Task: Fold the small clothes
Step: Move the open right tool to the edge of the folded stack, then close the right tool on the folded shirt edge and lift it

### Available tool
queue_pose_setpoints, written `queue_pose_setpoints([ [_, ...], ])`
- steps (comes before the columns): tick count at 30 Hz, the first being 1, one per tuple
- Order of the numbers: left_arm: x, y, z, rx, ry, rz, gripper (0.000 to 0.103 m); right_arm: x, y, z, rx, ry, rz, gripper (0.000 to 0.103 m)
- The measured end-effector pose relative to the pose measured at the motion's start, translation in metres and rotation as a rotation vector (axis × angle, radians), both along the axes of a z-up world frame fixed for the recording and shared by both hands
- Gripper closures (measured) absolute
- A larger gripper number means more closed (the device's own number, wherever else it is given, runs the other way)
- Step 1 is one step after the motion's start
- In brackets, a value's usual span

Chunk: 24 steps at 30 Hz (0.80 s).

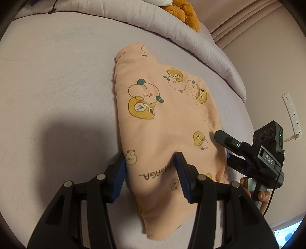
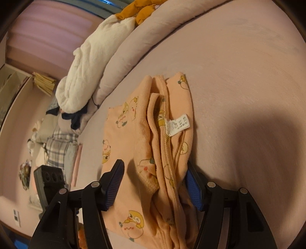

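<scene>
garment: peach printed top (image 1: 168, 122) lies on bed (image 1: 57, 76), folded narrow | left hand-held gripper (image 1: 151, 172) half-open, straddling hem, pads off | right hand-held gripper (image 2: 155, 183) parted around bunched edge, unclamped | left: final fold

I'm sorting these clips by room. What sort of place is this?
Most likely a bedroom: the peach garment lies on a bed sheet, with a rolled duvet and a plush toy behind.

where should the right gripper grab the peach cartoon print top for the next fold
Probably the bunched edge of the peach cartoon-print cotton top nearest the right gripper, from the open side. Layers stack into ridges between its fingers, below the white care label.
</scene>
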State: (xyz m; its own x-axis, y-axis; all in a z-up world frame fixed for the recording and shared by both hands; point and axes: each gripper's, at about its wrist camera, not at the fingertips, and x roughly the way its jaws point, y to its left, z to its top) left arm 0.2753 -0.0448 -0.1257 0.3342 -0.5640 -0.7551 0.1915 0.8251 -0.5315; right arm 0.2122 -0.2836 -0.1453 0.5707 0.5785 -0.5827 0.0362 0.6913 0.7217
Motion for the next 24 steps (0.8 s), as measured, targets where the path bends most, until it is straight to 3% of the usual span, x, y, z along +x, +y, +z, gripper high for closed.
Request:
queue_pose_setpoints([
  [24, 0.02, -0.013, -0.001, 0.006, -0.011, 0.0, 0.05, 0.022, 0.02, 0.005, -0.097, -0.032, 0.053, 0.039],
])
